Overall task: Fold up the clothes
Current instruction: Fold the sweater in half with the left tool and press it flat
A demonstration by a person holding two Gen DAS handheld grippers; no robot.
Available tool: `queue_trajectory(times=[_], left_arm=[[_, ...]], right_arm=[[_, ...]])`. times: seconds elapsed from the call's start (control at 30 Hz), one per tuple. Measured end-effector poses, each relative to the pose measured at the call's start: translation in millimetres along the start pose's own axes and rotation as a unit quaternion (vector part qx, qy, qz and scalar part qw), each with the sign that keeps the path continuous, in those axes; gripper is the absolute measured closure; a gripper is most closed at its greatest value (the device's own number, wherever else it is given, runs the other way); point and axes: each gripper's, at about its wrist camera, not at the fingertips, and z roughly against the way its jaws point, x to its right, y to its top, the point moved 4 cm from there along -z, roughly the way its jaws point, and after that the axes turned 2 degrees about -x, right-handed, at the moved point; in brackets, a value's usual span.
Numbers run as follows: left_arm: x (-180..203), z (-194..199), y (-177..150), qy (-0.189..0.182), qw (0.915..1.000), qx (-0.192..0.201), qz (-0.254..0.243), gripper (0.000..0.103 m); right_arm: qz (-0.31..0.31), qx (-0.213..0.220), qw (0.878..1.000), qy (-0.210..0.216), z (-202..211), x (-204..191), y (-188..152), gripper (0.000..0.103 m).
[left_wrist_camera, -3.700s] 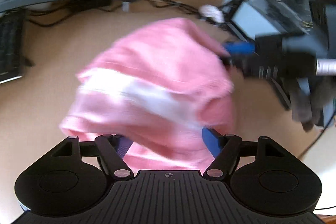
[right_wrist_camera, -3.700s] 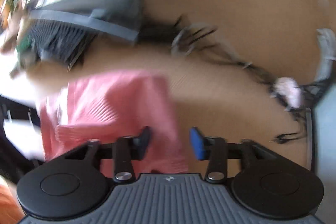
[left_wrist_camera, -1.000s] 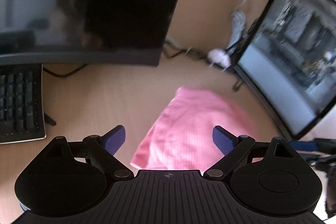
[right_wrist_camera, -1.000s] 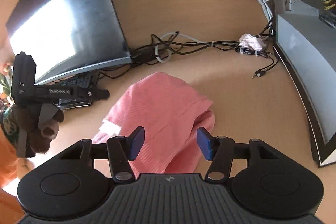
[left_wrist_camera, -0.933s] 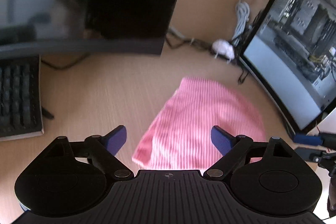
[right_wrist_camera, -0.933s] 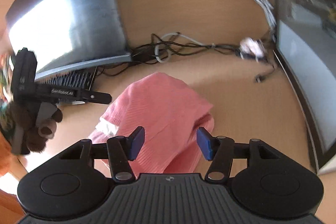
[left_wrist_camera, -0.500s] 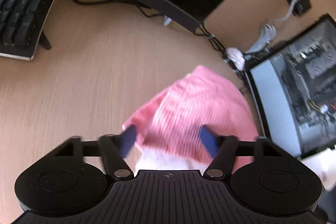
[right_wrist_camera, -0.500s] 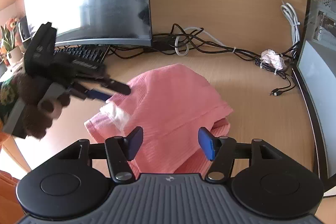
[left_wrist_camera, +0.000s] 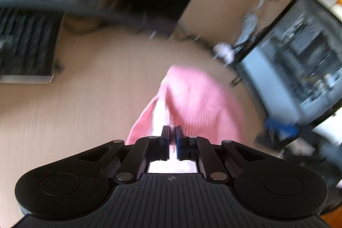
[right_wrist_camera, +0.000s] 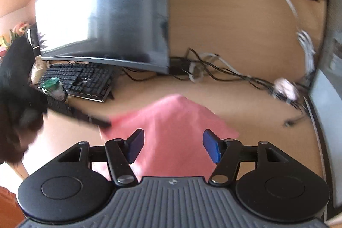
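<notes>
The left gripper (left_wrist_camera: 172, 138) pinches the near edge of the pink garment (left_wrist_camera: 192, 104) on the desk (left_wrist_camera: 85, 104), likely to lift a fold; the right gripper (right_wrist_camera: 172, 146) hovers spread over it

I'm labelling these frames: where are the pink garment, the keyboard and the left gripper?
pink garment (right_wrist_camera: 177, 121): right wrist view, middle of the cloth.
keyboard (right_wrist_camera: 81, 80): right wrist view, its key rows.
left gripper (left_wrist_camera: 172, 135): left wrist view, between fingertips.

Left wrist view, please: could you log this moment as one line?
left hand-held gripper: shut on pink garment edge | right hand-held gripper: open above garment | garment on desk
</notes>
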Motion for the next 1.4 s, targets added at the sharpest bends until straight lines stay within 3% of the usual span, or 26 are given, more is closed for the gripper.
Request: queue_trajectory(times=[0.07,0.2,0.3,0.33,0.43,0.53,0.63,0.73,0.8,0.83,0.87,0.97,1.03,1.1,1.17,1.27,1.4], left_arm=[[-9.2,-5.8,-13.3,0.004,0.9996,-0.023,0.014,0.096],[-6.9,-3.2,-26.4,0.001,0.9989,-0.046,-0.003,0.095],[-7.5,16.3,-21.4,-0.009,0.9993,-0.035,-0.007,0.080],[-9.4,23.0,-18.4,-0.009,0.9996,-0.026,-0.005,0.077],[-11.9,31.8,-8.4,-0.008,1.0000,-0.006,-0.001,0.058],[-8.8,20.2,2.7,-0.003,1.0000,0.002,0.004,0.057],[-6.4,-2.4,5.3,-0.009,0.9998,-0.014,0.013,0.056],[-3.7,-13.8,1.6,-0.025,0.9992,-0.023,0.023,0.047],[-5.1,-17.2,-1.6,-0.032,0.9987,-0.024,0.031,0.046],[-6.3,-18.0,-2.7,-0.034,0.9983,-0.025,0.040,0.048],[-6.6,-18.1,-2.6,-0.038,0.9977,-0.026,0.049,0.057],[8.2,-10.2,6.5,-0.057,0.9976,-0.010,0.037,0.060],[29.6,-5.4,11.5,-0.081,0.9967,0.000,0.003,0.060],[49.1,-7.8,10.1,-0.100,0.9947,-0.005,-0.023,0.060],[63.5,-19.6,-1.1,-0.098,0.9938,-0.026,-0.047,0.060],[76.3,-31.3,-13.7,-0.081,0.9929,-0.046,-0.074,0.059],[75.4,-28.3,-15.9,-0.053,0.9935,-0.046,-0.089,0.057]], right_arm=[[-0.007,-0.044,0.999,0.004,-22.5,2.0,-12.5,0.041],[-0.023,-0.131,0.991,0.000,-57.8,11.7,-41.8,0.041],[-0.051,-0.124,0.991,-0.007,-32.4,27.6,-43.9,0.041],[-0.068,-0.111,0.992,-0.008,-21.7,34.0,-41.5,0.038],[-0.122,-0.070,0.990,-0.013,-0.5,53.3,-36.0,0.028],[-0.188,-0.059,0.980,0.001,-11.4,64.3,-39.7,0.028],[-0.217,-0.072,0.973,0.024,-31.4,63.4,-53.7,0.028],[-0.242,-0.084,0.965,0.048,-44.1,59.6,-62.7,0.028],[-0.215,-0.076,0.972,0.051,-41.7,50.8,-54.6,0.037],[-0.196,-0.070,0.977,0.049,-39.3,45.8,-49.3,0.058],[-0.177,-0.065,0.981,0.048,-36.9,40.9,-44.1,0.070],[-0.141,-0.037,0.989,0.035,-12.2,47.1,-20.2,0.079],[-0.114,-0.035,0.993,0.000,-5.0,59.3,-14.8,0.079],[-0.090,-0.065,0.992,-0.055,-13.1,77.1,-26.6,0.079],[-0.084,-0.100,0.987,-0.097,-23.8,92.9,-39.6,0.065],[-0.082,-0.067,0.991,-0.081,-13.3,88.6,-21.1,0.051],[-0.078,-0.008,0.996,-0.046,5.6,78.1,9.8,0.047]])
